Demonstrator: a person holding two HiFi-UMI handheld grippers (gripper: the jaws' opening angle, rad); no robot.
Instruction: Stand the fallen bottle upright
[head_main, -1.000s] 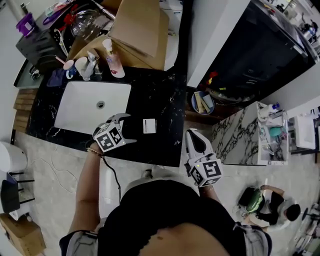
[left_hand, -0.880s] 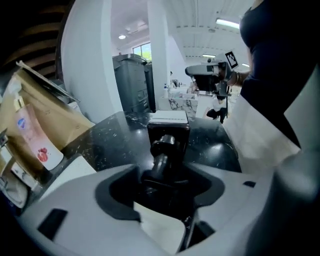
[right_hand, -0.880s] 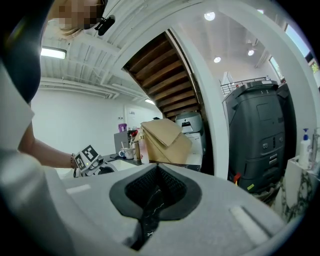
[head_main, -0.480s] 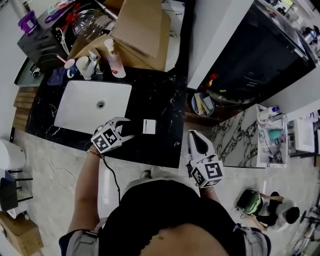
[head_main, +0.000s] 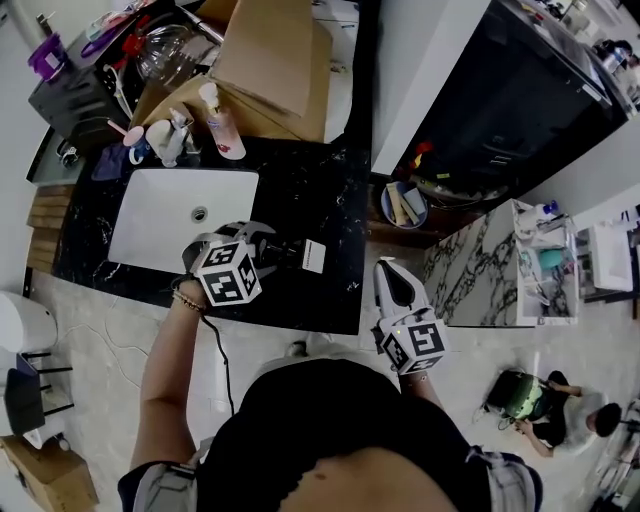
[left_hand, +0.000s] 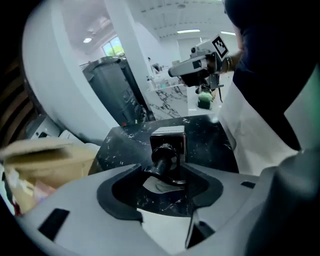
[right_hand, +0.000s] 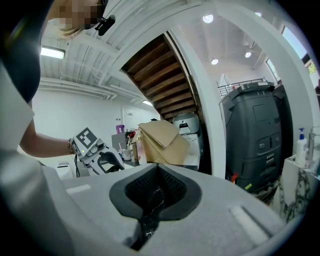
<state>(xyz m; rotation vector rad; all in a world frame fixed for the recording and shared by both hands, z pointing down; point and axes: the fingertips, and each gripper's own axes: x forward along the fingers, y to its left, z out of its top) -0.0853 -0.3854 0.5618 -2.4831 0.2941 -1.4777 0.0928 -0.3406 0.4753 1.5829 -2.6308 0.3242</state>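
A dark bottle (head_main: 300, 255) with a white end lies tipped over the black stone counter (head_main: 310, 190), near its front edge. My left gripper (head_main: 265, 243) is shut on the bottle's neck end and holds it a little off the surface. In the left gripper view the bottle (left_hand: 167, 150) runs away from the camera, with its pump head and neck between the jaws of the left gripper (left_hand: 170, 172). My right gripper (head_main: 388, 272) hangs off the counter's right corner, its jaws together and nothing held. Its own view shows the right gripper (right_hand: 150, 200) empty.
A white sink (head_main: 160, 215) is set in the counter to the left. Pump bottles (head_main: 220, 125) and cups stand behind it, with a cardboard box (head_main: 265, 60) further back. A bowl (head_main: 405, 205) sits on a lower shelf to the right. A person (head_main: 540, 400) crouches on the floor at lower right.
The left gripper's jaws closed on the bottle's neck, then the gripper rose and rolled. The bottle's white end shifted a little to the right. The right gripper stayed still.
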